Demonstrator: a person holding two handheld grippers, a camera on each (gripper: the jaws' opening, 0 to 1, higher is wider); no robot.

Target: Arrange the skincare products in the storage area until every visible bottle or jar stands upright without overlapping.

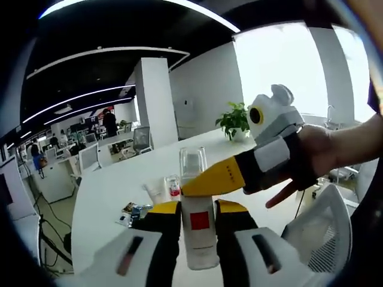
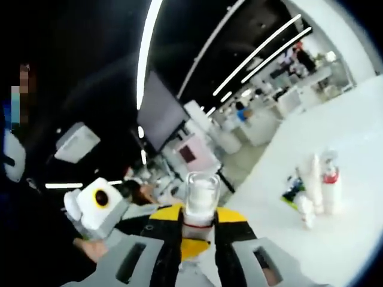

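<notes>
Here the left gripper is clenched on a white bottle with a red square label and a clear cap, the bottle standing upright between its two yellow-tipped black jaws. In the left gripper view the right gripper reaches in from the right, its yellow jaw tip touching the bottle just below the clear cap, with the person's hand wrapped round its body. In the right gripper view the same bottle's clear cap rises between that gripper's own jaws, which press against the neck on both sides, so both tongs grasp the one bottle. Beyond the bottle, on the white table, stand other skincare products: a small red-capped bottle just beside the held bottle's neck and a pale tube next to it. A potted plant sits farther back on the table, well beyond the bottle.
</notes>
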